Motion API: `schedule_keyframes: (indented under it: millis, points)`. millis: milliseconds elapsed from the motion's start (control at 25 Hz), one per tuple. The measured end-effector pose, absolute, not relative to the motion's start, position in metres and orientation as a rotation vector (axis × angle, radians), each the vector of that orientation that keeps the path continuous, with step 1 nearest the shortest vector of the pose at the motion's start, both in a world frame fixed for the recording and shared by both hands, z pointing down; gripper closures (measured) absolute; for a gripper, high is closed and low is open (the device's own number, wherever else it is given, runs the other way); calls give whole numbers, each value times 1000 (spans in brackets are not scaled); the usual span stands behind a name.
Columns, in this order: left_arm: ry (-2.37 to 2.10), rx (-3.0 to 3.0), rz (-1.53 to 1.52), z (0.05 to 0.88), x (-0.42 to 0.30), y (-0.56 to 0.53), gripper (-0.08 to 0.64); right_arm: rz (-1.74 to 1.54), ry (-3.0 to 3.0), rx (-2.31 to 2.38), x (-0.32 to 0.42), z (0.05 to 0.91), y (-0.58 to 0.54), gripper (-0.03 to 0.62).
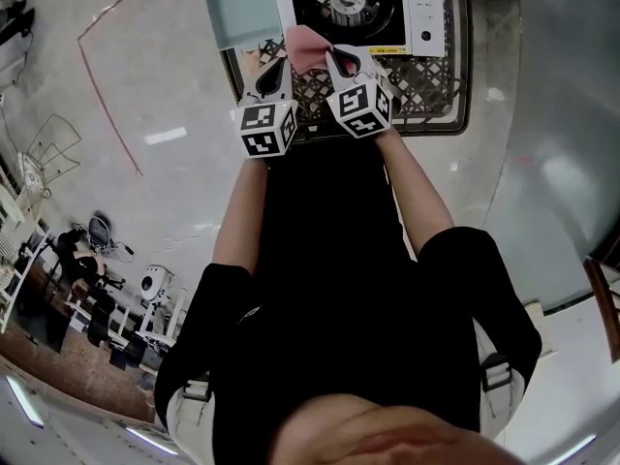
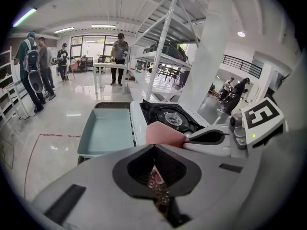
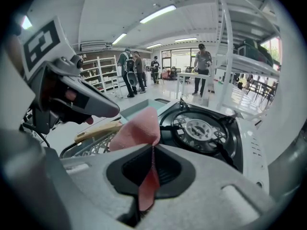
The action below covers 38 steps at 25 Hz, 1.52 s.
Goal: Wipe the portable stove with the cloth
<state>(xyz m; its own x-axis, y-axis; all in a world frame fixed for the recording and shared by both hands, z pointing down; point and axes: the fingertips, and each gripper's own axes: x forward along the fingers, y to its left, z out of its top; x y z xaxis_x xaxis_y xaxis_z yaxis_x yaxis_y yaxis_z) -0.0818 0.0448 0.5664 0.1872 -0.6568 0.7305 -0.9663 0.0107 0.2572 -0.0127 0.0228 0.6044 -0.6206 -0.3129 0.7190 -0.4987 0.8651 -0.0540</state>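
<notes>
The portable stove (image 1: 358, 8), white with a black burner, rests on a black lattice crate (image 1: 431, 90) at the top of the head view. A pink cloth (image 1: 308, 48) hangs just before the stove's near edge. My right gripper (image 1: 344, 64) is shut on it, and the cloth (image 3: 136, 128) runs up between its jaws (image 3: 152, 147) in front of the burner (image 3: 201, 128). My left gripper (image 1: 273, 71) is close on the left, jaws shut (image 2: 154, 147). A sliver of pink shows beneath them, and I cannot tell whether it is pinched. The right gripper (image 2: 189, 139) holds the cloth (image 2: 163, 133).
A pale teal tray (image 1: 242, 8) lies against the stove's left side on the crate. A wooden handle (image 3: 98, 131) lies on the lattice near the left gripper (image 3: 112, 111). White shelving (image 2: 163, 47) stands behind the stove. Several people (image 2: 33, 66) stand far off on the glossy floor.
</notes>
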Motion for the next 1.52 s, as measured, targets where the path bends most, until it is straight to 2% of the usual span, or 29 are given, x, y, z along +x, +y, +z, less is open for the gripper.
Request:
schedule_keyframes:
  millis: [1520]
  points:
    - [-1350,1889,599,574,24,8,560,341,-2071,988,151,604,-20,583]
